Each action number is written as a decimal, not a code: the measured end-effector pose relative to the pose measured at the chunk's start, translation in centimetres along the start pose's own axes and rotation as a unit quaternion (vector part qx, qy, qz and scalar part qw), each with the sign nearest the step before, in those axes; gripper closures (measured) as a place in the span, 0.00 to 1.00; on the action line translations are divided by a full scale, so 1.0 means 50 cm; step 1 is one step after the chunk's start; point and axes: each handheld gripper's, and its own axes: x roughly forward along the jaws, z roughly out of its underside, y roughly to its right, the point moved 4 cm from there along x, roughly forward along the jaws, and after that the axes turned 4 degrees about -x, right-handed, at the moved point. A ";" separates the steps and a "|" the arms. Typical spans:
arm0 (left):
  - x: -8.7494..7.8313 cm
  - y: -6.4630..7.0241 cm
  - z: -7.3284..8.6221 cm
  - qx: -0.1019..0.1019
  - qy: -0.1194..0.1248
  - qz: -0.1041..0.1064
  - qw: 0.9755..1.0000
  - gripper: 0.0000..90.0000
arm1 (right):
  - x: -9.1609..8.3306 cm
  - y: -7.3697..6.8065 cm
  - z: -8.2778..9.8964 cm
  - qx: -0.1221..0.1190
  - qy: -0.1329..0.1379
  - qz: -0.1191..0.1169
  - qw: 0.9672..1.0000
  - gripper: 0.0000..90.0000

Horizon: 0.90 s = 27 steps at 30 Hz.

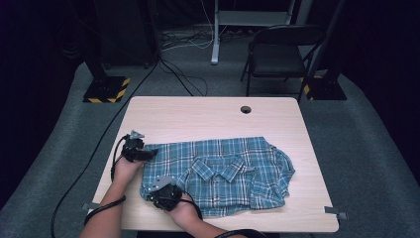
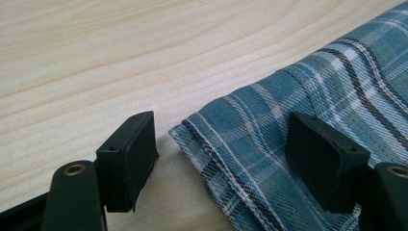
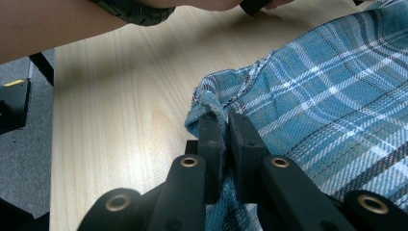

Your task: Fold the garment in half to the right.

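Observation:
A blue plaid shirt [image 1: 223, 173] lies partly folded on the light wooden table [image 1: 198, 116]. My left gripper [image 1: 146, 154] is at the shirt's far left corner; its jaws stand wide apart in the left gripper view, astride the shirt's hemmed corner [image 2: 202, 139] without pressing on it. My left gripper [image 2: 226, 159] is open. My right gripper [image 1: 157, 192] is at the shirt's near left edge. In the right gripper view my right gripper [image 3: 226, 130] is shut on a bunched fold of the shirt [image 3: 207, 103], cloth pinched between the pads.
A cable hole [image 1: 245, 109] sits near the table's far edge. A black folding chair [image 1: 280, 54] and a desk leg [image 1: 215, 34] stand beyond the table. Metal brackets [image 1: 337, 213] stick out at the table's near corners. Bare wood lies left of the shirt.

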 end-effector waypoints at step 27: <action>-0.006 0.048 -0.007 0.042 0.006 0.039 0.998 0.87 | -0.012 -0.002 -0.004 -0.013 -0.006 0.009 1.000 0.95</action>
